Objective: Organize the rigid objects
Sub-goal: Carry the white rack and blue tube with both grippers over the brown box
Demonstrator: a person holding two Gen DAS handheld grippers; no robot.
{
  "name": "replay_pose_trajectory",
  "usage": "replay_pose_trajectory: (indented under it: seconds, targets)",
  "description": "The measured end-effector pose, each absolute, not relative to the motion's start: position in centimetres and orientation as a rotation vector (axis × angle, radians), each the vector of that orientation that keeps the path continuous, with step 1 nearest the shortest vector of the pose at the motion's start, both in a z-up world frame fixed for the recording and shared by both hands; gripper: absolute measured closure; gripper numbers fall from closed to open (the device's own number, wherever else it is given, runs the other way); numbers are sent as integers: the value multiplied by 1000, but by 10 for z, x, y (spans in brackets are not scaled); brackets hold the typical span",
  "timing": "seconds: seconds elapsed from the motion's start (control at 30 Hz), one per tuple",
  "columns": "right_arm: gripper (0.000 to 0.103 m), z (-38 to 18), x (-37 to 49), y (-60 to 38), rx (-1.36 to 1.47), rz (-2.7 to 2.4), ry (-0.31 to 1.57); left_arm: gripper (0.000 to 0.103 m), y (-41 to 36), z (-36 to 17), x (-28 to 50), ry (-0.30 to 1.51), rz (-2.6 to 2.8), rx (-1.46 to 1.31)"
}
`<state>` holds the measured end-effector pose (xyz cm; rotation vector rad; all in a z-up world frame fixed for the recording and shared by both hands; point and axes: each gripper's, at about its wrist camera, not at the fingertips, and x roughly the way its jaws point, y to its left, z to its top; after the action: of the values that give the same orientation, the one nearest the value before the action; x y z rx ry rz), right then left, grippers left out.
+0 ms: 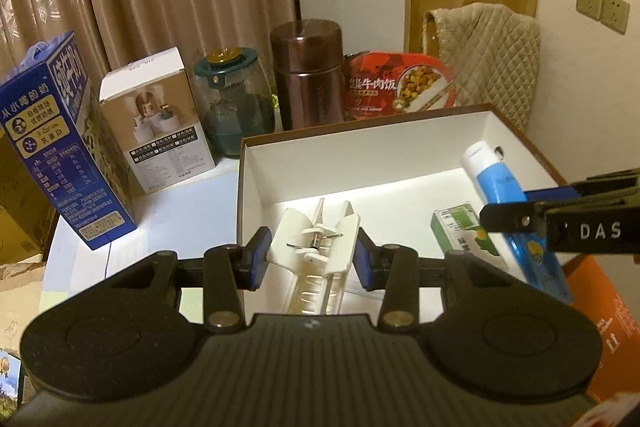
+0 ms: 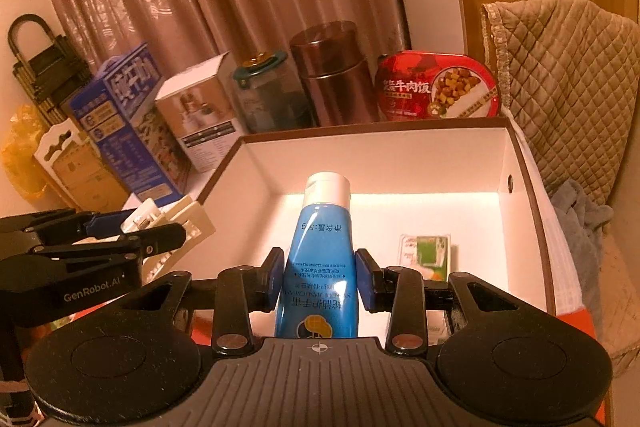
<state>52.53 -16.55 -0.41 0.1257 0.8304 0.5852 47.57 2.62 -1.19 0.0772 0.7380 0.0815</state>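
Note:
My left gripper (image 1: 310, 259) is shut on a white plastic clip with a metal spring (image 1: 316, 247), held over the left front part of an open white-lined box (image 1: 256, 163). My right gripper (image 2: 320, 279) is shut on a blue tube with a white cap (image 2: 320, 251), held over the same box (image 2: 520, 163). The tube (image 1: 500, 187) and right gripper also show at the right of the left wrist view. A small green and white carton (image 1: 460, 231) lies on the box floor, also in the right wrist view (image 2: 430, 253). The left gripper with the clip (image 2: 168, 227) shows at the left there.
Behind the box stand a blue milk carton (image 1: 68, 147), a white product box (image 1: 156, 119), a glass jar with green lid (image 1: 236, 107), a brown thermos (image 1: 308, 75) and a red meal tub (image 1: 400, 83). A quilted cloth (image 1: 488, 59) hangs at right.

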Motion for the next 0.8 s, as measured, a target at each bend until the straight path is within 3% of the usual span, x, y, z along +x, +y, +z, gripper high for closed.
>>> replay_pose_trajectory:
  seconds: [0.8]
  targets:
    - [68, -54, 593, -146, 106, 497, 937, 64, 34, -71, 533, 906, 113, 105]
